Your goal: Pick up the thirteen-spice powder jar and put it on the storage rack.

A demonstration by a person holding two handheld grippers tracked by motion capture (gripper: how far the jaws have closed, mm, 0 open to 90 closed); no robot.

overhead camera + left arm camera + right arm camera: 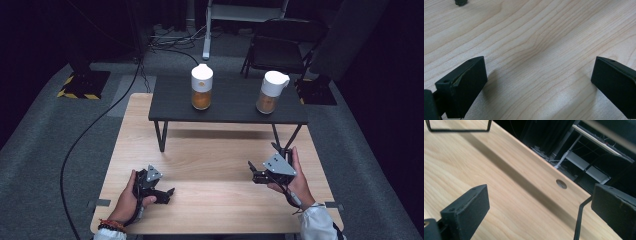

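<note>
Both grippers, left [162,192] and right [261,167], hover open over bare wooden table [215,165].

You are in a recording studio or lab: black curtains [45,30] behind the wooden table [215,165], grey carpet [55,140] around it, cables [170,42] and a folding chair [280,47] beyond it, hazard-striped stand bases [82,85] to its far left.

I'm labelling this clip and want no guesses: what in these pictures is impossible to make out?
- Contents of the two jars: high view, too small; an orange-brown fill, nothing finer.
- Dark object: left gripper view, cut off by the top edge.
- Black shelf's legs: right gripper view, cut off at the top.
</note>
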